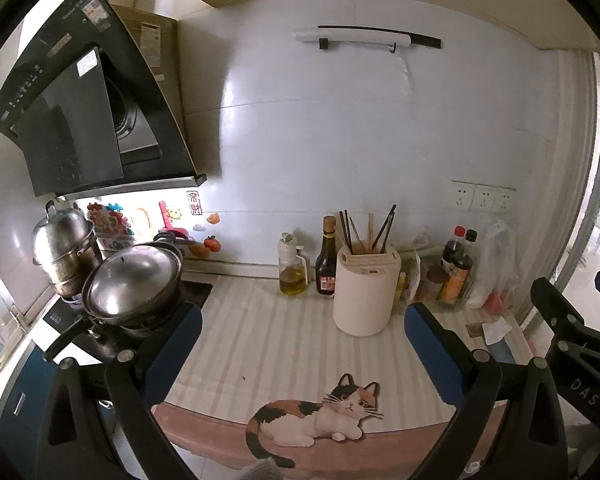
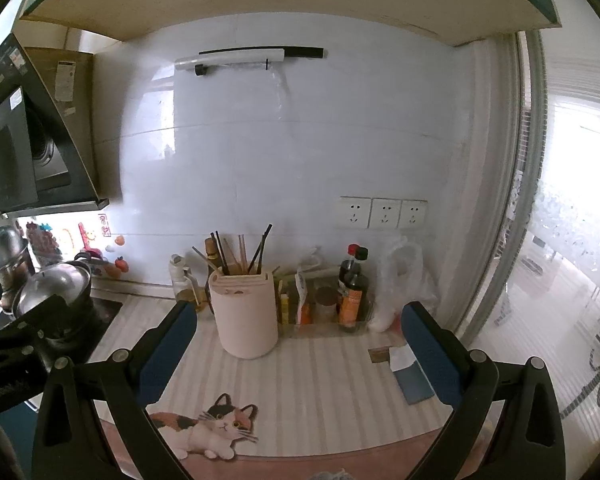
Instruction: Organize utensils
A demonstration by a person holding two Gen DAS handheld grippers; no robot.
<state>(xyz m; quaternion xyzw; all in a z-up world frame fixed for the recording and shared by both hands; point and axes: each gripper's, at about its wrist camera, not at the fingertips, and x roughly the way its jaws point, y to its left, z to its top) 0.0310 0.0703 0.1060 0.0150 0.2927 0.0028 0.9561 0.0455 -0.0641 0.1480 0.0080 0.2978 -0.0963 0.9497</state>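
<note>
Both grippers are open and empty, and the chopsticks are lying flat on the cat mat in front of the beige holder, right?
Not quite. The chopsticks stand upright inside the beige holder, not flat on the cat mat; the right wrist view shows it. The left gripper and right gripper are indeed open and empty.

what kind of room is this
Almost certainly a home kitchen: a range hood hangs over a stove with a lidded wok and a steel pot, and the counter holds a chopstick holder and sauce bottles.
</note>
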